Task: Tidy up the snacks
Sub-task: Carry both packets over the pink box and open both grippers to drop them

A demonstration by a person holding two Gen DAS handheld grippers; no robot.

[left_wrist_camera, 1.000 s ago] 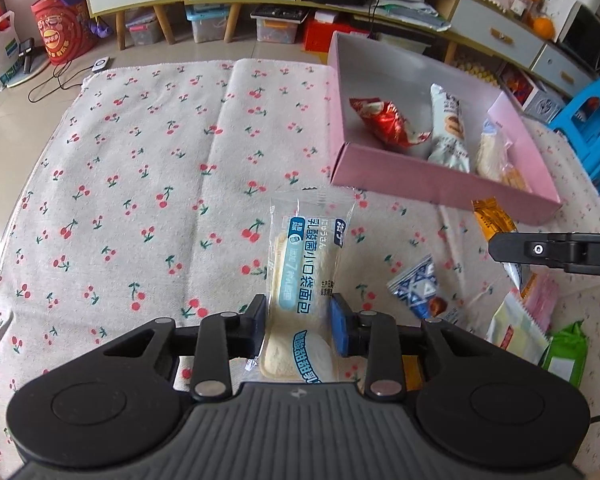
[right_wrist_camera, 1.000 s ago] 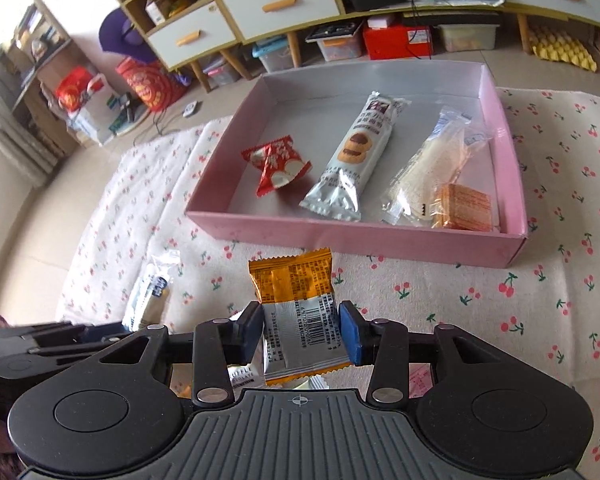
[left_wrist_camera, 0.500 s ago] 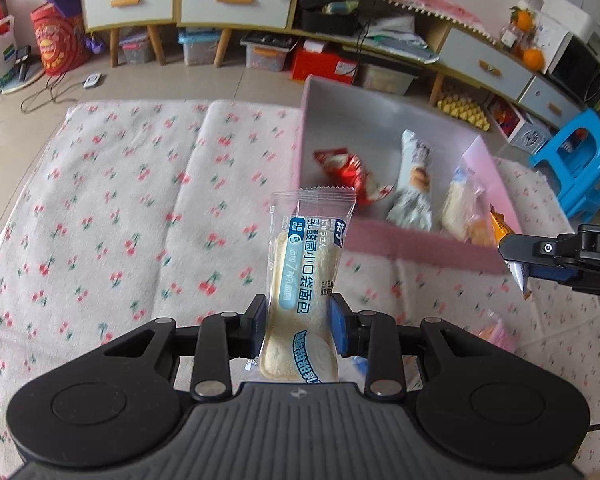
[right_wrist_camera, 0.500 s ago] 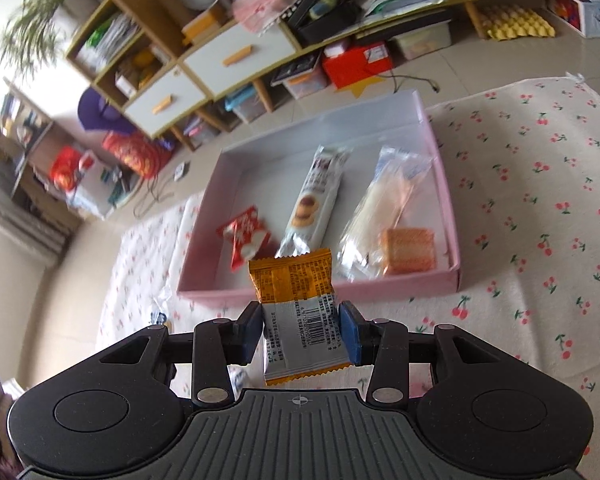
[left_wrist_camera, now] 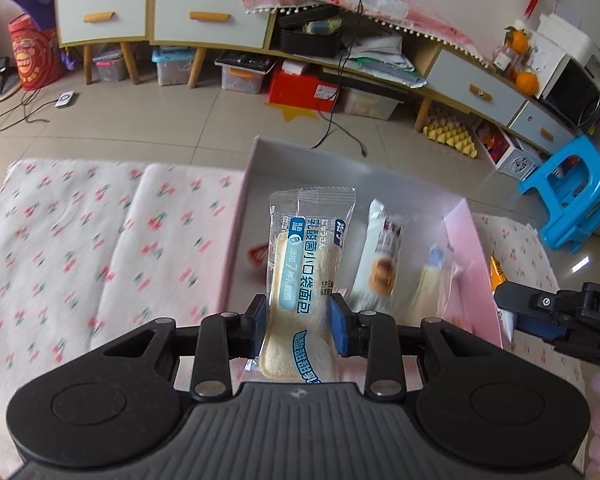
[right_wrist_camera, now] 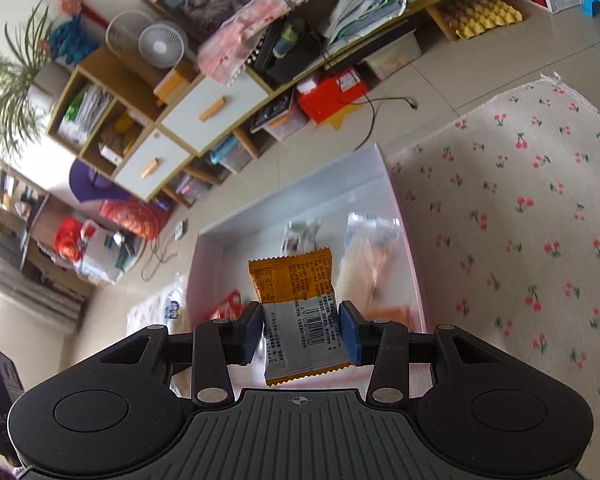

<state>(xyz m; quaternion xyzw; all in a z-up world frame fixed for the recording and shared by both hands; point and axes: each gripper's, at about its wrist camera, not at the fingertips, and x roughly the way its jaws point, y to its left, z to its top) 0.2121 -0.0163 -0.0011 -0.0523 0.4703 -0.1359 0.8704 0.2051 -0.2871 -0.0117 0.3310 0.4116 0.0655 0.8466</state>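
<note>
A: Left wrist view: what is seen between the fingers of the left gripper (left_wrist_camera: 299, 322)?

B: A clear bread packet (left_wrist_camera: 306, 280) with blue and white lettering is clamped there, its sealed top edge stood straight ahead of the pads. Beyond it, the pink box (left_wrist_camera: 474, 248) is seen, blurred. Ahead and slightly right of the packet a long white wrapper (left_wrist_camera: 378, 258) is laid in the box, and further right a pale clear bag (left_wrist_camera: 430, 284). A scrap of red wrapper (left_wrist_camera: 259, 253) is glimpsed just left of the packet, also in the box.

A: Is the other tool visible from there?

B: Yes, the right gripper (left_wrist_camera: 512, 312) is seen at the far right, near the box's right wall, with an orange edge shown above its tip.

A: And in the right wrist view?

B: The right gripper (right_wrist_camera: 302, 336) is closed on an orange snack packet (right_wrist_camera: 300, 304), barcode side up, held over the near part of the pink box (right_wrist_camera: 414, 280). The contents ahead of it are blurred; a red wrapper (right_wrist_camera: 226, 306) is made out to the left and a pale bag (right_wrist_camera: 366, 260) to the right.

A: What is beneath everything?

B: A cherry-print cloth (right_wrist_camera: 520, 220) is spread to the right of that gripper, and the same cloth (left_wrist_camera: 100, 248) is seen left of the left gripper.
</note>
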